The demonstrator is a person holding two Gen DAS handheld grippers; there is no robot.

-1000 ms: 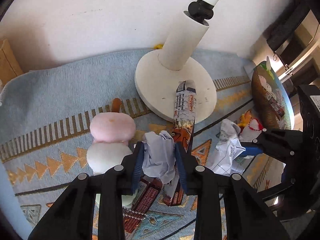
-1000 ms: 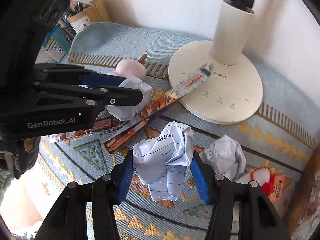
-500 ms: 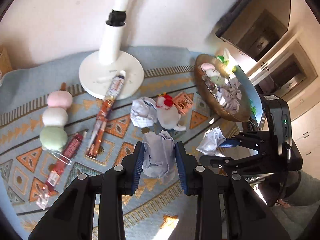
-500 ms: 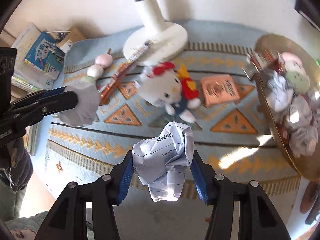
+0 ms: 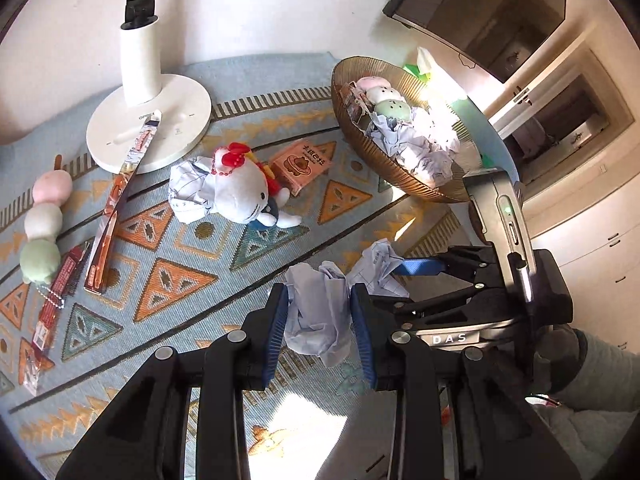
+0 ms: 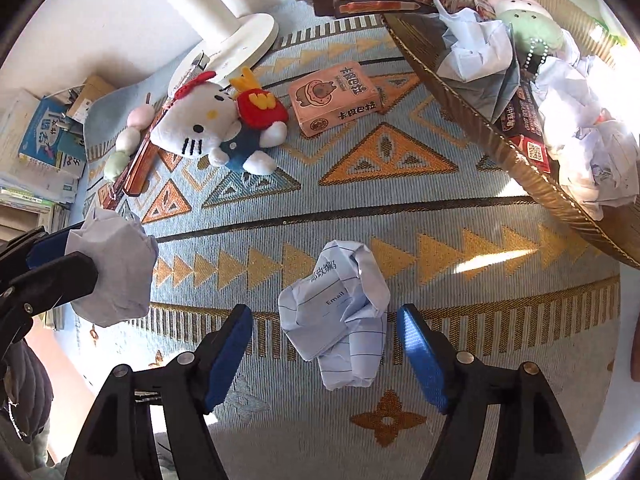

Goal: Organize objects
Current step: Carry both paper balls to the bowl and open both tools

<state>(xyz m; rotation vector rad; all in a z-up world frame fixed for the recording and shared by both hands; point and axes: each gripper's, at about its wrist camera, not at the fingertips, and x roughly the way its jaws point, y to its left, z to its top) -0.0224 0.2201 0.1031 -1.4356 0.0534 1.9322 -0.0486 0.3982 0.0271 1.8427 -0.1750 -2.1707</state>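
The left gripper (image 5: 319, 322) has its jaws pinched on a grey crumpled paper ball (image 5: 316, 312), held up over the patterned blue cloth (image 5: 192, 264) that covers the counter. The right gripper (image 6: 325, 354) has its jaws spread wide — a lined crumpled paper (image 6: 336, 312) sits between them, touching neither blue pad. Off to the right stands the ribbed brown bowl (image 6: 520, 168), already piled with paper balls and snack packets. A white cat plush (image 6: 216, 124) lies near the lamp base (image 6: 240, 40), a pink box (image 6: 336, 96) just beside it — and a three-ball dango toy (image 5: 42, 216) rests at the far left.
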